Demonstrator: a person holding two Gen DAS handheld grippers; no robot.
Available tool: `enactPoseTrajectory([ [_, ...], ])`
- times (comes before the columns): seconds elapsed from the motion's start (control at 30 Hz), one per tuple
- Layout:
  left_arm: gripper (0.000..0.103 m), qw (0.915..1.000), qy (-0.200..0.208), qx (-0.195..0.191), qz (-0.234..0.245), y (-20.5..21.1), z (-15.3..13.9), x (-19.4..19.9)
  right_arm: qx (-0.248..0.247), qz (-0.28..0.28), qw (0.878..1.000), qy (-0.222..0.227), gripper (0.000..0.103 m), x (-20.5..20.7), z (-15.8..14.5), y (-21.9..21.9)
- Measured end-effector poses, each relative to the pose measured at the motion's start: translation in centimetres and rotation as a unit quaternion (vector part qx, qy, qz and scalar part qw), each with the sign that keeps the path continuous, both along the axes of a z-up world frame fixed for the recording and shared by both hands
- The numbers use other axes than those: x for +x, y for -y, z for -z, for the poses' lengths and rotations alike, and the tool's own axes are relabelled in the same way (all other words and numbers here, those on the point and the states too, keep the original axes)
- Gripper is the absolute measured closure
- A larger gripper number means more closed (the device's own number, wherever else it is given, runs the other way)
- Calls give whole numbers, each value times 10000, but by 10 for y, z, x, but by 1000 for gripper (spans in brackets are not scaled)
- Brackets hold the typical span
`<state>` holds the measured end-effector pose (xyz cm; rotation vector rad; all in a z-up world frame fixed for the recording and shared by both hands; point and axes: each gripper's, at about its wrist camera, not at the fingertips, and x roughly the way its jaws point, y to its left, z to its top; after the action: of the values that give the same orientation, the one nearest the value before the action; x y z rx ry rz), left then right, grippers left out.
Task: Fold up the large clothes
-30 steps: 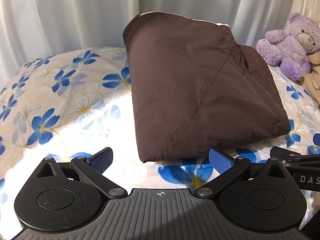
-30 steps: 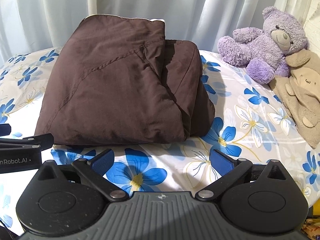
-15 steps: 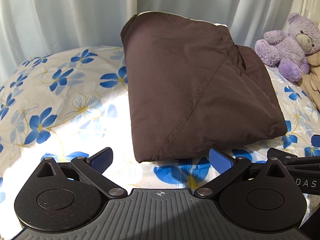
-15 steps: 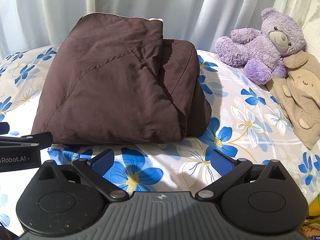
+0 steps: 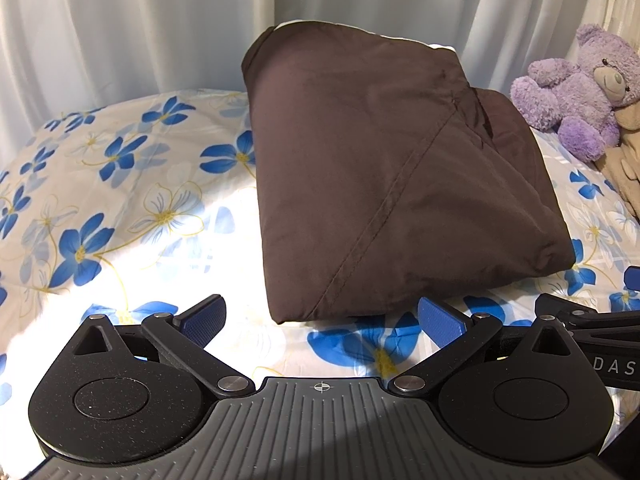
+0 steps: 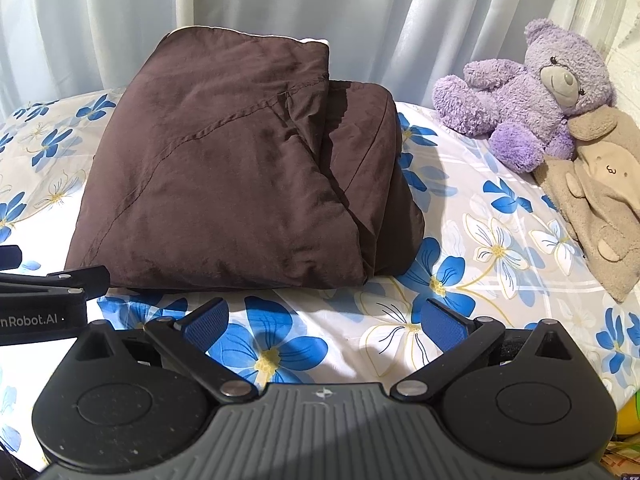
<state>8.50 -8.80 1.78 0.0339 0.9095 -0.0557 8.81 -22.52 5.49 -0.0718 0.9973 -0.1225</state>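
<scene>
Dark brown fabric, a large garment (image 5: 384, 184) folded into a thick bundle, lying on the bed (image 5: 120, 208) over the blue-flowered sheet, a diagonal seam running across its top face. Seen from the right wrist (image 6: 224, 176) as several stacked layers, with a rounded fold bulging on its right side and a pale edge peeking out along the far top.

Just short of the bundle's near edge, left gripper (image 5: 320, 318) held low over the sheet, blue-padded fingers (image 5: 200, 322) spread wide, nothing between them, near corner of the bundle lying just ahead of the gap. Right gripper (image 6: 326, 322) likewise low and level beside it, fingers (image 6: 206, 324) spread wide and empty over a blue flower, facing the bundle's near right corner, apart from the cloth.

Left wrist view: right gripper's black arm entering at the right edge, close to the bundle's near right corner. Right wrist view: left gripper's arm (image 6: 52, 288) at the left edge, its tip just beside the bundle's near left corner.

Beyond, pale grey curtains (image 6: 360, 12) behind the bed. Purple teddy bear (image 6: 536, 96) to the right of the bundle, well apart from it; beige plush toy (image 6: 604, 196) leaning against the bear, shown fully only by the right wrist.
</scene>
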Motion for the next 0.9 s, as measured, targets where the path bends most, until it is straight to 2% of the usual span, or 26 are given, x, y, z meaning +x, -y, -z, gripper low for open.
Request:
enactPoseTrajectory([
  [0.9, 0, 10000, 6, 25, -9, 1, 0, 5, -6, 0, 10000, 12, 1, 6, 1, 1],
])
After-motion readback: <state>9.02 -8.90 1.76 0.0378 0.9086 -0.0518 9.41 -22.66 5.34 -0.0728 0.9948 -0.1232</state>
